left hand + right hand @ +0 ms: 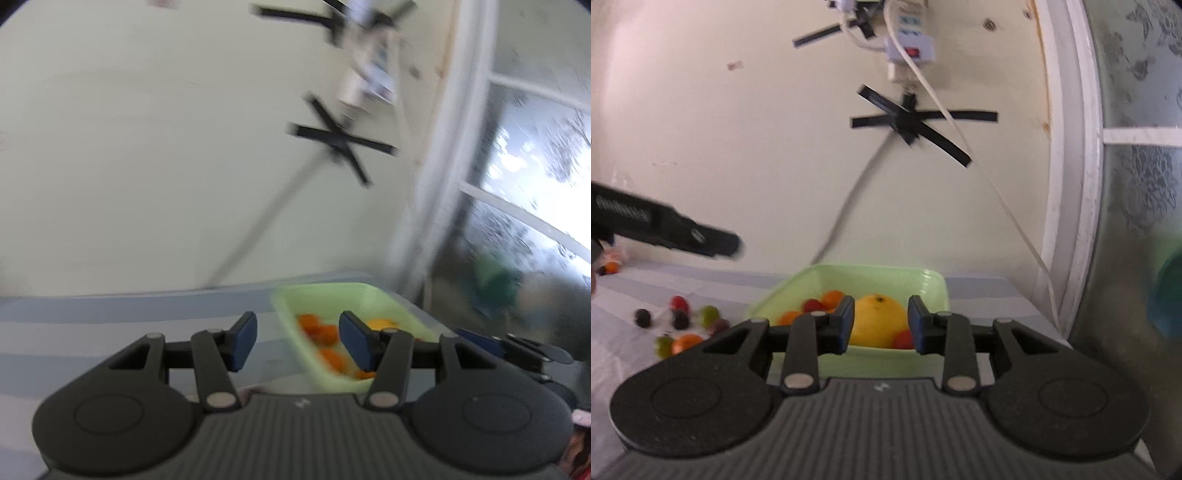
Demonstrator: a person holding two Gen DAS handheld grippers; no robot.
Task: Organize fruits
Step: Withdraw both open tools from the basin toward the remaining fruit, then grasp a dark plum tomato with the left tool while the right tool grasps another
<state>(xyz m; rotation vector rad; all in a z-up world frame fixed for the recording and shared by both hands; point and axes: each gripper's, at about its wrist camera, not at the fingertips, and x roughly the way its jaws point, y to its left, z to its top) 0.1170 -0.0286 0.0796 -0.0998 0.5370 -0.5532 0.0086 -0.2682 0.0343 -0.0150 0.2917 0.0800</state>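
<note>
A pale green tray (871, 270) stands on the striped table and holds a large yellow fruit (877, 319), small orange fruits (833, 297) and red ones (903, 339). My right gripper (881, 325) hovers at the tray's near rim. Its jaws stand slightly apart and frame the yellow fruit, which lies in the tray untouched. Several small loose fruits (687, 341) lie on the cloth left of the tray. In the blurred left wrist view, my left gripper (299, 341) is open and empty at the tray's (321, 290) left edge, above orange fruits (321, 330). The left gripper (733, 245) also shows at the left of the right wrist view.
The wall close behind the table carries black tape crosses (908, 120), a power strip (910, 48) and hanging cables. A white window frame (1082, 184) rises on the right, with a teal object (1167, 295) beside it. The right gripper (476, 338) reaches in by the tray's right side.
</note>
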